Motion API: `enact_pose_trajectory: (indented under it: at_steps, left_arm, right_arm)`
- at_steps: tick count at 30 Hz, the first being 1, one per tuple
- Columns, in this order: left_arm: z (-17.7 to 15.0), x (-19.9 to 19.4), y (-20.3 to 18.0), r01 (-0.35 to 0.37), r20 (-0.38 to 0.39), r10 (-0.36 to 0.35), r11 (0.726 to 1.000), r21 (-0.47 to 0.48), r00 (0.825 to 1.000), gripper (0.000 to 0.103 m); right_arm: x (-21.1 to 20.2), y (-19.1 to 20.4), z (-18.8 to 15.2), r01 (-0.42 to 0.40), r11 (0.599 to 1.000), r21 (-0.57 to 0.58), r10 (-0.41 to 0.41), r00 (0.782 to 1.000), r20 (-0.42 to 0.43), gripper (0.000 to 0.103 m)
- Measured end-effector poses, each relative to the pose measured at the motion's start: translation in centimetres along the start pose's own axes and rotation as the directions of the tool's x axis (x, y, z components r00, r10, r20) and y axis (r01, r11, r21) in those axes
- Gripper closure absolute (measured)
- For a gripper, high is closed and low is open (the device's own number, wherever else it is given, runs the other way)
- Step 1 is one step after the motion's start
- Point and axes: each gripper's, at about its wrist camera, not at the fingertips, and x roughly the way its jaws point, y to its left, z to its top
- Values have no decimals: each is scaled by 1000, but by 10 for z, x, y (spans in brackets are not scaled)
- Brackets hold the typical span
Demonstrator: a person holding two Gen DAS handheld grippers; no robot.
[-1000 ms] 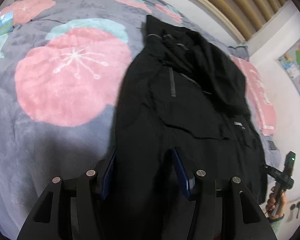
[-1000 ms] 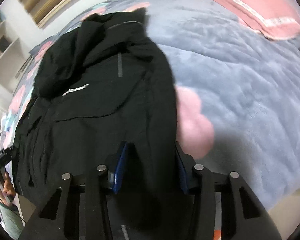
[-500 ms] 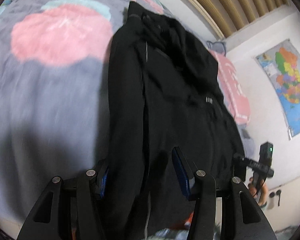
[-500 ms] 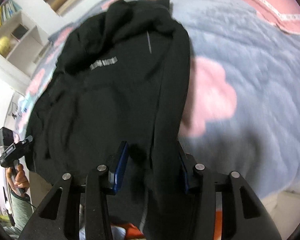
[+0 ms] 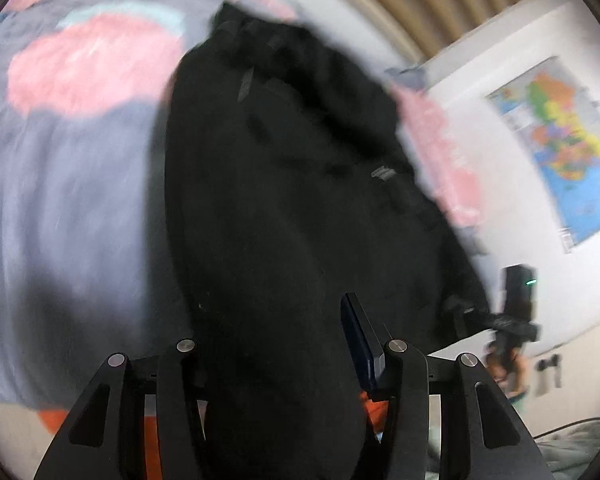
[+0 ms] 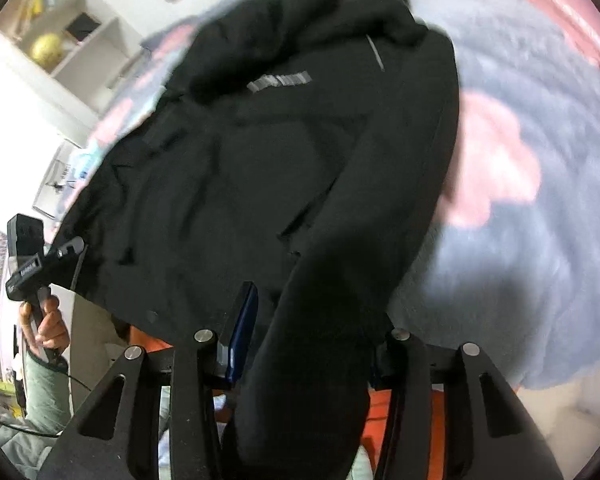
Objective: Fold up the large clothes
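While your left gripper (image 5: 276,344), jaws closing, and right gripper (image 6: 312,332) each clamp the black jacket (image 5: 300,184) hem, its body lies on the bed (image 5: 72,184); uneven pulling risks skewing it.

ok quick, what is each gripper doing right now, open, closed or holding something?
Left gripper: jaws closing, black fabric jacket between them.
Right gripper: closed on the jacket's edge.
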Motion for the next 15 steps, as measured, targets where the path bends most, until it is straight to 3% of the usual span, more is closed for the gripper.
enact_pose_trajectory:
  at_steps: [1,2,3,4,5,6,11,15]
  left_arm:
    - [-2,1,2,-12,5,12,1000,-9,1000,55]
    - [-3,-2,5,-1,22,1,1000,-24,1000,63]
    - [0,-4,5,1,38,0,999,-32,999,71]
    - [2,-8,7,1,55,1,999,-38,999,86]
    - [5,-13,8,5,72,-2,999,-45,997,90]
    - [5,-20,9,19,90,-14,998,-52,996,91]
    - [26,-48,2,74,181,-67,997,-33,981,92]
    - [53,-64,-6,146,245,-138,989,-15,960,92]
  right_arm:
    - [2,-1,0,-6,1000,10,6,1000,3,53]
    - [2,-3,1,-22,1000,21,22,1000,14,54]
    - [-1,-4,2,-32,999,26,31,999,24,59]
    - [-4,-3,4,-16,1000,21,16,999,33,69]
    - [-5,-1,7,9,1000,12,-9,999,40,74]
    - [-9,1,10,31,1000,0,-31,998,47,82]
    - [-33,-5,26,7,1000,9,-8,994,106,84]
    - [-64,-17,53,-86,996,25,80,980,182,84]
